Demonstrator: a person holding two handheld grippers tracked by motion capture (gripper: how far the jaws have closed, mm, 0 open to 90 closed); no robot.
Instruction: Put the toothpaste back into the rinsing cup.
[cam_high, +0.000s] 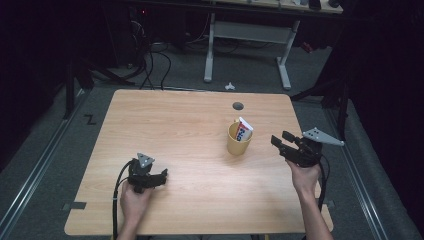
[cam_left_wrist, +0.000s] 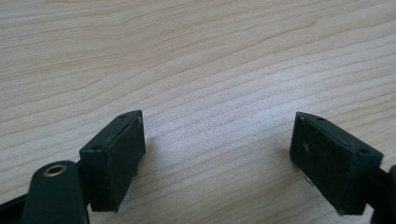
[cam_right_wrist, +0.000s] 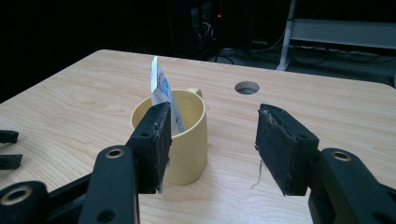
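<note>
A yellow mug (cam_high: 238, 140) stands upright on the wooden table (cam_high: 175, 130), right of centre. A white tube with red and blue print (cam_high: 243, 130) leans inside it, its flat end sticking out. In the right gripper view the mug (cam_right_wrist: 184, 140) sits just beyond the left jaw and the tube (cam_right_wrist: 163, 95) rises above its rim. My right gripper (cam_high: 281, 139) hovers open a short way right of the mug, with nothing between its jaws (cam_right_wrist: 212, 149). My left gripper (cam_high: 162, 176) rests low at the table's front left, open over bare wood (cam_left_wrist: 217, 154).
A round cable hole (cam_high: 238, 106) pierces the table behind the mug. Beyond the far edge stand a white desk frame (cam_high: 247, 35) and floor cables (cam_high: 150, 60). A small white object (cam_high: 229, 86) lies on the floor.
</note>
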